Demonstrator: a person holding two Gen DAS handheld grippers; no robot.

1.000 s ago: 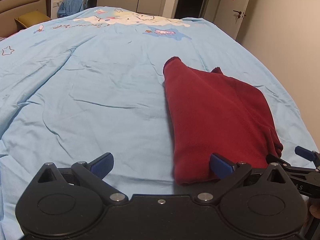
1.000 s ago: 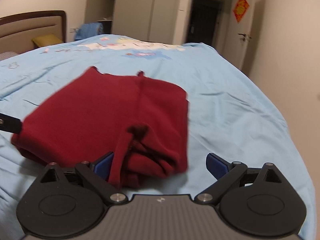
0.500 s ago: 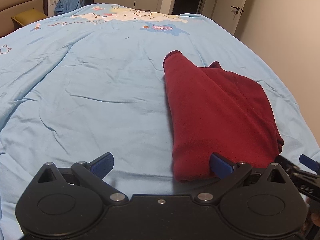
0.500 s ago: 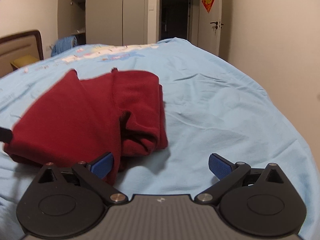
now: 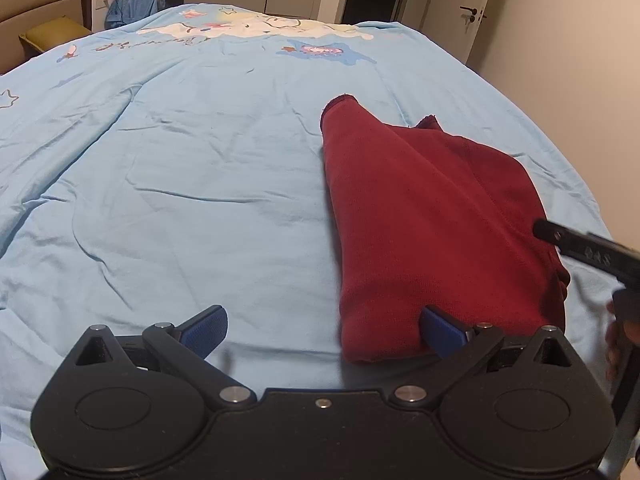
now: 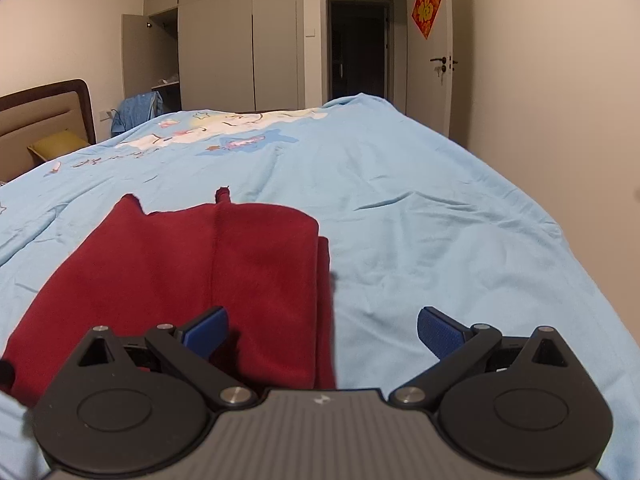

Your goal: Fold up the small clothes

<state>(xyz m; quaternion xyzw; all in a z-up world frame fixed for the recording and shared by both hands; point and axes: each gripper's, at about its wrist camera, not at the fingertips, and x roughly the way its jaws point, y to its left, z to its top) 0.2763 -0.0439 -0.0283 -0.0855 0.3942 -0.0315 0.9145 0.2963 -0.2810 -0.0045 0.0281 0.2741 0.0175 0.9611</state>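
Both tools are hanging low over the near end of the dark red fleece garment (image 5: 424,216), and neither is holding anything: the left gripper (image 5: 322,326) is standing wide apart, its right blue pad overlapping the cloth's near edge in the view, though I cannot tell whether it is touching; the right gripper (image 6: 322,330) is spread just as wide, its left pad over the red fabric and its right pad over bare bedding.

What I would be worrying about is the fold coming undone. If a pad is catching only the top layer at that near edge, lifting could peel the stack open. The right side of the garment is showing a second layer peeking out beside the top one, so a pinch there may be taking one layer and leaving the other. The light blue cartoon-printed bed cover (image 5: 192,184) is soft and creased; a low pinch could be gathering it along with the garment.

The garment itself is lying flat on the bed cover near the bed's right edge, folded into a longish, layered shape. It is narrowing toward its far end, where two small points are sticking up, and a seam is running down its middle.
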